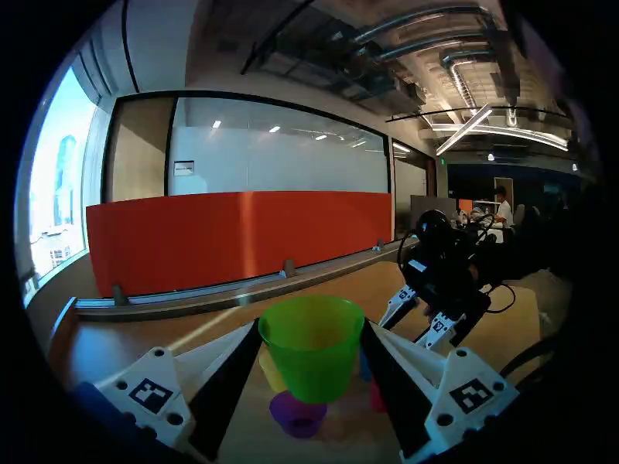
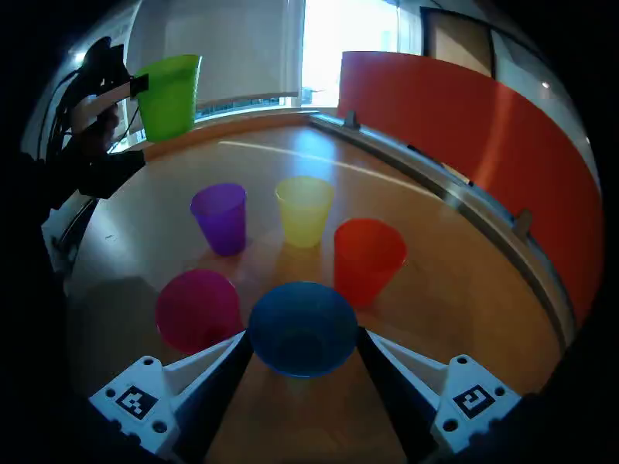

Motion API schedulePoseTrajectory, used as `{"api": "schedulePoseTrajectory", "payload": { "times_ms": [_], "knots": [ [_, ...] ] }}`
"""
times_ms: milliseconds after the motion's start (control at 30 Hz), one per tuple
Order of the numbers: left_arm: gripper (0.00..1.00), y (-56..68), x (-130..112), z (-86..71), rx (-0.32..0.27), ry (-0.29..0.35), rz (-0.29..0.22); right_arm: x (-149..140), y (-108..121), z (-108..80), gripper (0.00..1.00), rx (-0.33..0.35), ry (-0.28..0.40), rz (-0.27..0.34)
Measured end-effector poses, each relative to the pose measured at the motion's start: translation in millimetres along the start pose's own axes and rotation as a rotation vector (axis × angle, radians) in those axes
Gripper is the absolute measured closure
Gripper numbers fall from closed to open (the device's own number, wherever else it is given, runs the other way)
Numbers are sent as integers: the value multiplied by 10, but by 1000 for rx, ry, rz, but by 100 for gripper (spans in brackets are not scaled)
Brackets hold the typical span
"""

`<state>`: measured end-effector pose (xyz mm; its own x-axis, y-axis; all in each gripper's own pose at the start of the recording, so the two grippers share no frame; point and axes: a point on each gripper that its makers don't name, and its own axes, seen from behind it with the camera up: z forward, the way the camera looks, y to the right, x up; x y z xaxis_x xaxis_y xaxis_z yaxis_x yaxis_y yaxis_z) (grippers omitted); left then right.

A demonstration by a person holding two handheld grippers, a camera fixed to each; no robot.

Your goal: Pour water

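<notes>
My left gripper [image 1: 309, 332] is shut on a green cup [image 1: 312, 348], which it holds upright above the wooden table [image 1: 116, 340]. Under it stand a purple cup [image 1: 298, 414] and a yellow cup [image 1: 271, 373]. My right gripper [image 2: 302, 334] is shut on a blue cup [image 2: 302, 329], mouth up. Ahead of it on the table [image 2: 449, 294] stand a magenta cup [image 2: 197, 309], the purple cup [image 2: 220, 216], the yellow cup [image 2: 304, 209] and a red cup [image 2: 367, 259]. The green cup [image 2: 169, 94] hangs high at the far left in the left gripper [image 2: 135, 83]. Whether any cup holds water I cannot tell.
An orange partition [image 1: 240, 236] on a metal rail [image 2: 464, 205] runs along one table edge. The right gripper [image 1: 422, 313], with its black cables, hovers over the table's right part in the left gripper view. A window [image 2: 348, 39] lies beyond the table's far end.
</notes>
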<state>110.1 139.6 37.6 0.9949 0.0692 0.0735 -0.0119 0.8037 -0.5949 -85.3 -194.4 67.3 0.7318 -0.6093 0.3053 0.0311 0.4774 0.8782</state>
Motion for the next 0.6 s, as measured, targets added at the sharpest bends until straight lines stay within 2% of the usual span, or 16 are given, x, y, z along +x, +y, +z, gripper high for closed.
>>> {"api": "schedulePoseTrajectory", "payload": {
  "times_ms": [433, 600],
  "knots": [
    [11, -10, -66, -66, 7, -5, -9, 25, -8, 111, 0, 4, 13, 18],
    [11, 10, -66, -81, 5, -5, -8, 14, -33, 115, 7, 12, 17, 29]
  ]
}}
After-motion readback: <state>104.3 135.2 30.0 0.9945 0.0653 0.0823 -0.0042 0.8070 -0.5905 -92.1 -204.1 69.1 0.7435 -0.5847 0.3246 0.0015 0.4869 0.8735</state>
